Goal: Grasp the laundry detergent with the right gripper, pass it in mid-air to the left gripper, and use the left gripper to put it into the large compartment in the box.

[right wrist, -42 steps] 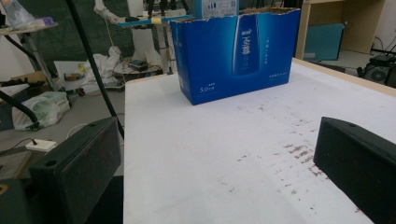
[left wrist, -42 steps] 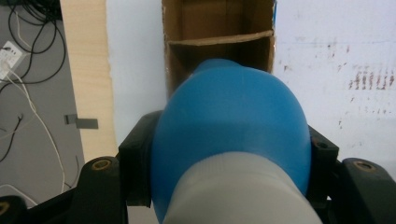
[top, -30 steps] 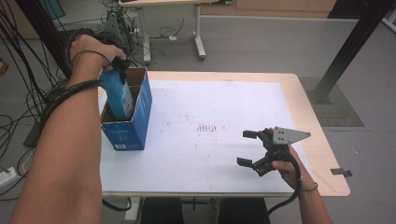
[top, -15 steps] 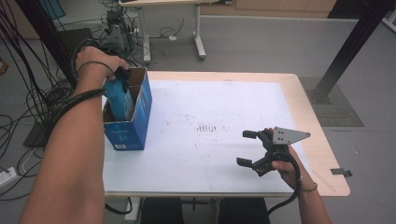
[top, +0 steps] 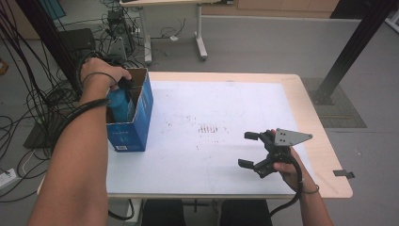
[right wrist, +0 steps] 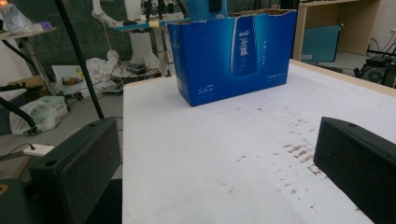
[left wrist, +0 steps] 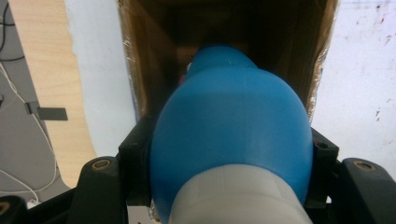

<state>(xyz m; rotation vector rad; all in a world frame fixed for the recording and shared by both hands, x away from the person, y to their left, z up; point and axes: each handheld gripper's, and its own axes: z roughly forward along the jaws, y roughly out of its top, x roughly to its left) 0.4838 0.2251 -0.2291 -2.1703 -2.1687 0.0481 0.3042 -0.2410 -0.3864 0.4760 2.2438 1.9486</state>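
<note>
While the left gripper (top: 123, 87) is pointed down into the open top of the blue box (top: 141, 123), a blue bottle (top: 120, 104) is pinched between its jaws. Seen from the left gripper view, the bottle (left wrist: 231, 128) is clamped at its rounded blue shoulder, with the black jaws pressed against both sides and a white band lying nearest the camera. Its far end is pointed down into the brown cardboard interior of the box (left wrist: 154, 60), whose walls are seen around it. From the high view, the bottle is partly inside the box, with its upper part level with the rim and the left hand (top: 96, 70) held just above it.

The box is stood upright at the left end of the table (top: 301, 89), near that edge, on the white sheet (top: 211, 103) by which most of the tabletop is covered. Reddish-brown marks (top: 209, 129) are scattered across the middle of the sheet.

Well apart, near the front right corner, the right gripper (top: 251, 150) is held by the right hand (top: 287, 165) just above the sheet. Its jaws are spread wide with nothing between them, and they are aimed leftward towards the box (right wrist: 233, 56), whose printed blue side is faced in the right gripper view. A black cable (top: 294, 188) is trailed from it past the wrist.
</note>
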